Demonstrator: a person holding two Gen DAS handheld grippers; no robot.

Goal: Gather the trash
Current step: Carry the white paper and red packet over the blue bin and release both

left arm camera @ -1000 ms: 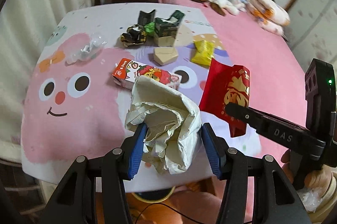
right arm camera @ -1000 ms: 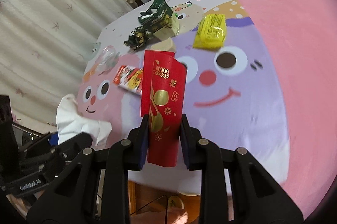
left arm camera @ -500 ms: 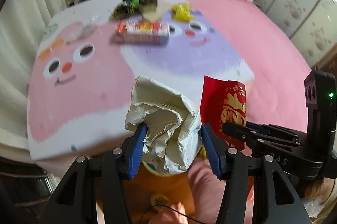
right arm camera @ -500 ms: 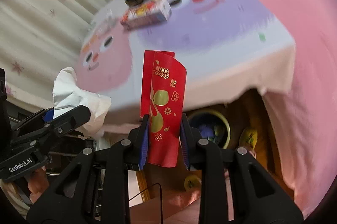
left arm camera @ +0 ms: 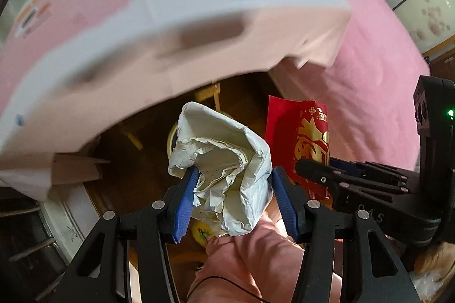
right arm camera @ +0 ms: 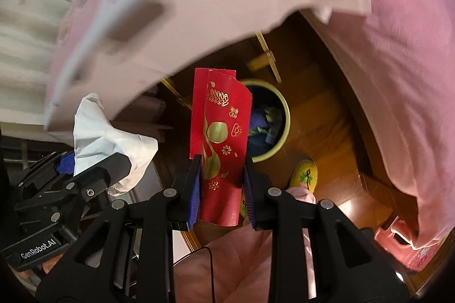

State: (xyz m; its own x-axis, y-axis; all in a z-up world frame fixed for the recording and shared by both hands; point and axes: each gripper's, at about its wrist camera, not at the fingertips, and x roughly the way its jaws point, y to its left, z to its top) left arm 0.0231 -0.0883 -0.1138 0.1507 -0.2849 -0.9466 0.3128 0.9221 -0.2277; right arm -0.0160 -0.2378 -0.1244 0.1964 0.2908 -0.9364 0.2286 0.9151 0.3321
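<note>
Left gripper [left arm camera: 231, 190]: closed on a crumpled white paper [left arm camera: 224, 166], which is pinched between the blue pads [left arm camera: 186, 196] and bulges above them.
Right gripper [right arm camera: 222, 185]: closed on a red envelope [right arm camera: 221, 132] printed in gold — the envelope is held upright and slightly curled between the pads.
Position of both: held side by side below the table edge, over the wooden floor [right arm camera: 321, 121]; each gripper is seen in the other's view, the paper at the left, the envelope at the right.
Bin [right arm camera: 284, 129]: a round, pale-rimmed waste bin is seen on the floor just behind the red envelope, with blue and green scraps inside; in the left wrist view only a sliver of its rim shows behind the paper.
Tablecloth [left arm camera: 199, 27]: pink and white, blurred, draped over the table edge above the grippers.
Person: pink-clad legs [right arm camera: 244, 266] and a yellow slipper [right arm camera: 305, 175] are seen beneath the grippers — the slipper is near the bin.
</note>
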